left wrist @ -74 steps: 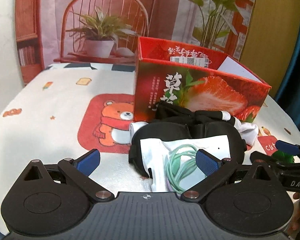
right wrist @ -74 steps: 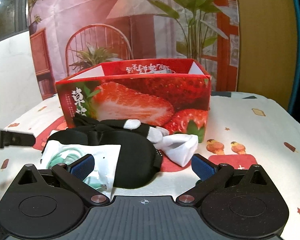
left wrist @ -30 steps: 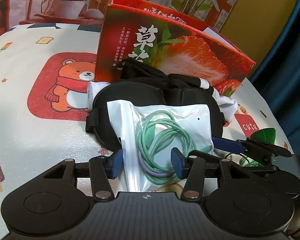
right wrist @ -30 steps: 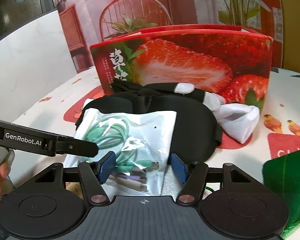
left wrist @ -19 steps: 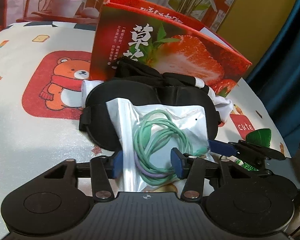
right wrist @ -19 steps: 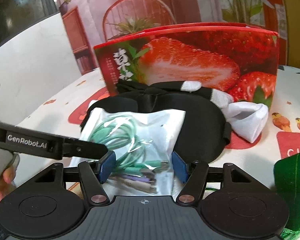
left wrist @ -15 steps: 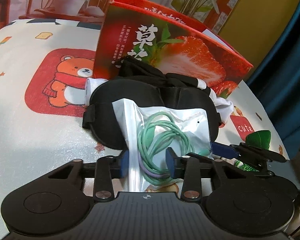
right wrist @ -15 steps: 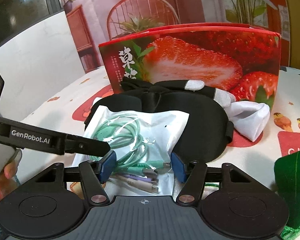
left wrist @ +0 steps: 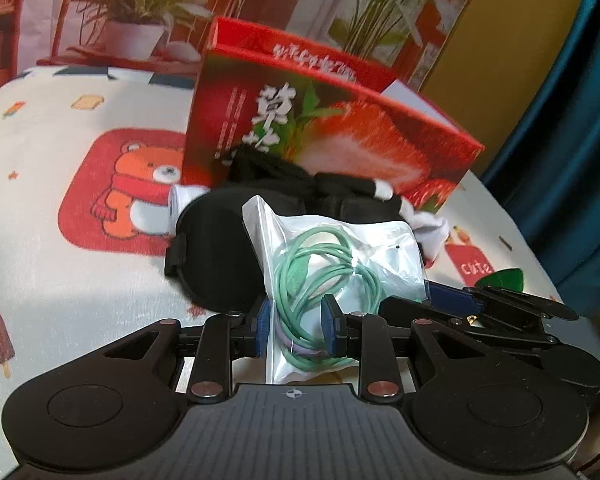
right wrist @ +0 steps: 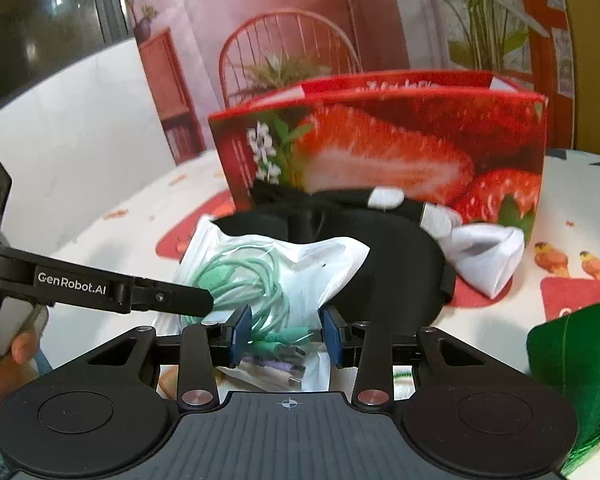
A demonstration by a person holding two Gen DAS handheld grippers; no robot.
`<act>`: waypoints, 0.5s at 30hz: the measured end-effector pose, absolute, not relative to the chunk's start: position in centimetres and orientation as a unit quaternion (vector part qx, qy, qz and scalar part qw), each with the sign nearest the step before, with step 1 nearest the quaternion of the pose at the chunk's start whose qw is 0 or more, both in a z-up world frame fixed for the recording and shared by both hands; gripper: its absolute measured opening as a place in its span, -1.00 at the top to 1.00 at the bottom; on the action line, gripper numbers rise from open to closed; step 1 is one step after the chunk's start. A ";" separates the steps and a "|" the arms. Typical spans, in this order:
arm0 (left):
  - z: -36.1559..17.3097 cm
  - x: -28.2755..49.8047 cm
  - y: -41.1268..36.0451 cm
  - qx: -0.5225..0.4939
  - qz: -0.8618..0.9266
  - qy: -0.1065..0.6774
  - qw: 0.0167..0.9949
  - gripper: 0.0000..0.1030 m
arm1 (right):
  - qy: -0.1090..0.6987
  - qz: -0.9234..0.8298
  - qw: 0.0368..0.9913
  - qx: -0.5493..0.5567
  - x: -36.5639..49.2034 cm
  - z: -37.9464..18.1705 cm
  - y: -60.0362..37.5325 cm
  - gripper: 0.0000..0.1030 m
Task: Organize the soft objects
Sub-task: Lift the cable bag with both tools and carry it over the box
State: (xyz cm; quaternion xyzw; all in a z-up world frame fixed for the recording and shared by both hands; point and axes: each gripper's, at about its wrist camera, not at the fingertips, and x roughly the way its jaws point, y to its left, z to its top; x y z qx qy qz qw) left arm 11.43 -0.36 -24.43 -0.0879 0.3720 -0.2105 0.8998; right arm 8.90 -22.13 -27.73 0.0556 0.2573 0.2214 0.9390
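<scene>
The strawberry box (left wrist: 332,136) stands open-topped on the table (left wrist: 40,264), and everything else lies in front of it: a black eye mask (left wrist: 216,256), a white sock (right wrist: 488,256), and on top of the mask the clear bag of green cable (left wrist: 340,264).

Both claws are closing on the bag's near edge, the left claw (left wrist: 296,330) around the cable loops and the right claw (right wrist: 286,334) around the plugs. In my judgement, two pinches on slick film risk stretching or tearing it, or dragging the mask toward the box.

Only the right wrist view shows the plugs, a green felt piece (right wrist: 572,352) and the person's fingers (right wrist: 8,360); only the left shows the bear print (left wrist: 136,188).
</scene>
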 end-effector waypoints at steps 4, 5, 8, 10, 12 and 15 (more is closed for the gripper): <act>-23.1 11.2 -0.6 -0.085 -0.216 0.351 0.907 0.45 | 0.237 0.221 0.944 0.058 8.6 -26.8 -22.6 0.31; -22.6 11.2 -0.6 -0.083 -0.218 0.346 0.909 0.45 | 0.233 0.221 0.945 0.059 8.5 -26.5 -22.7 0.31; -20.9 11.4 -0.6 -0.087 -0.226 0.325 0.914 0.45 | 0.215 0.224 0.949 0.055 8.6 -25.2 -23.0 0.31; -19.5 11.6 -0.5 -0.088 -0.232 0.309 0.918 0.45 | 0.200 0.224 0.953 0.049 8.8 -24.1 -23.2 0.31; -18.2 12.1 -0.7 -0.086 -0.236 0.297 0.921 0.45 | 0.185 0.224 0.955 0.051 9.1 -22.8 -23.5 0.31; -16.5 13.1 -1.1 -0.088 -0.239 0.285 0.924 0.45 | 0.165 0.224 0.959 0.055 9.8 -20.8 -24.1 0.31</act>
